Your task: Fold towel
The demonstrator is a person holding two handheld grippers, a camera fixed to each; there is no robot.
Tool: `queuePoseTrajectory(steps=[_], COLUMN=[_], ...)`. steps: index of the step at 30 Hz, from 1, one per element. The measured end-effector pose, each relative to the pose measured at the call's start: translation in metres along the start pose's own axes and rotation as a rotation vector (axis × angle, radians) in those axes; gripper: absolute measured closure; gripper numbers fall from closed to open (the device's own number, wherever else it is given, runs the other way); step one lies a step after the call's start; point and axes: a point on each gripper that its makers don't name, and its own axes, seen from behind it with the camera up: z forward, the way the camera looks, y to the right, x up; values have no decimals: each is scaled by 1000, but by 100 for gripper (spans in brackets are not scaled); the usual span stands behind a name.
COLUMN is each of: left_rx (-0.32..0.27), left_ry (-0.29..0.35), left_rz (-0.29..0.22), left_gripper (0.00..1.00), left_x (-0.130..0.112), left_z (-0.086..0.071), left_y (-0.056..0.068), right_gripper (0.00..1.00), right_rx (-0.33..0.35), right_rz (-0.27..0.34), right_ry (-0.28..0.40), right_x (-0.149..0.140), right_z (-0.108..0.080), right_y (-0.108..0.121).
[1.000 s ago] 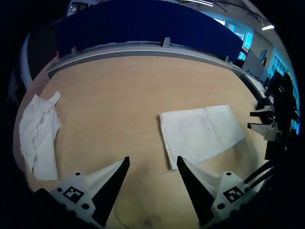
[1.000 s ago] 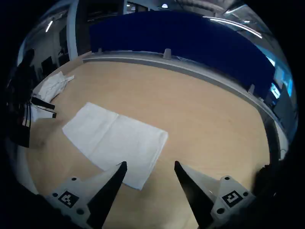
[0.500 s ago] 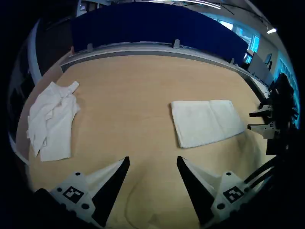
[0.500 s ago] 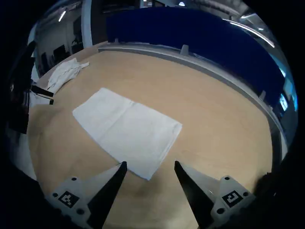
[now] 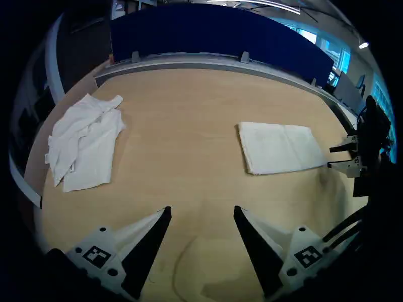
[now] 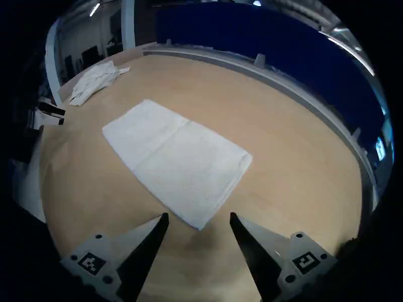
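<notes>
In the left gripper view, a crumpled white cloth [image 5: 85, 143] lies at the far left of the table [image 5: 181, 131], well apart from everything else. At the bottom middle the left claw [image 5: 201, 208] hangs over bare wood with its two fingers spread wide, holding nothing. The towel [image 5: 279, 147] lies ahead and to the right of it, well clear of both fingertips, as a flat, neat rectangle with a faint crease across it. Just past the towel's right end, at the picture's right edge, the right claw [image 5: 338, 156] shows side-on, its fingers apart and empty, near the towel but not touching it. A blue screen [image 5: 211, 25] runs along the table's far edge.

In the right gripper view, the left claw [image 6: 53, 115] sits small at the far left edge, fingers parted. The cloth [image 6: 95, 80] is behind it at the upper left. The towel [image 6: 176, 161] lies slantwise across the middle, its near corner reaching down just ahead of the gap between the right claw's [image 6: 199, 214] fingers. Those fingers stand wide open at the bottom, above the table and clear of the towel. To the right there is bare table [image 6: 302, 166] up to the screen [image 6: 282, 35].
</notes>
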Motion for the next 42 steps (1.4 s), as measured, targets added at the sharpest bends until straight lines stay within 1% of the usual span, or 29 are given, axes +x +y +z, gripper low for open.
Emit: queuePoseTrajectory(steps=[3, 6, 9, 13, 20, 22, 25, 28, 32, 35, 37, 42], left_rx=[4, 6, 10, 14, 19, 20, 20, 18, 16, 14, 13, 11], left_ry=[-9, -19, -27, -31, -30, -31, -33, -34, -35, -35, -35, -34], left_rz=[-10, -15, -20, -29, -38, -39, -40, -41, -41, -40, -39, -37], left_gripper=[8, 8, 8, 8, 8, 8, 9, 8, 8, 9, 8, 8], left_x=[-7, -14, -19, -23, -25, -26, -27, -28, -29, -28, -28, -27], left_z=[-3, -6, -9, -13, -18, -18, -18, -17, -16, -16, -16, -17], left_y=[-3, -5, -8, -12, -17, -18, -18, -18, -17, -17, -17, -16], right_gripper=[11, 17, 25, 40, 59, 63, 66, 75, 83, 92, 96, 96], right_rx=[10, 26, 43, 58, 65, 71, 77, 77, 79, 77, 73, 59], right_rz=[-11, -25, -35, -42, -39, -35, -30, -30, -28, -25, -27, -44], right_ry=[-15, -27, -43, -69, -96, -97, -96, -94, -98, -101, -101, -97], right_x=[-3, -5, -7, -13, -20, -20, -20, -20, -20, -20, -19, -17], right_z=[3, 6, 10, 14, 19, 20, 21, 22, 21, 21, 21, 19], right_y=[0, -2, -4, -4, -2, -3, -4, -5, -5, -3, -2, -3])
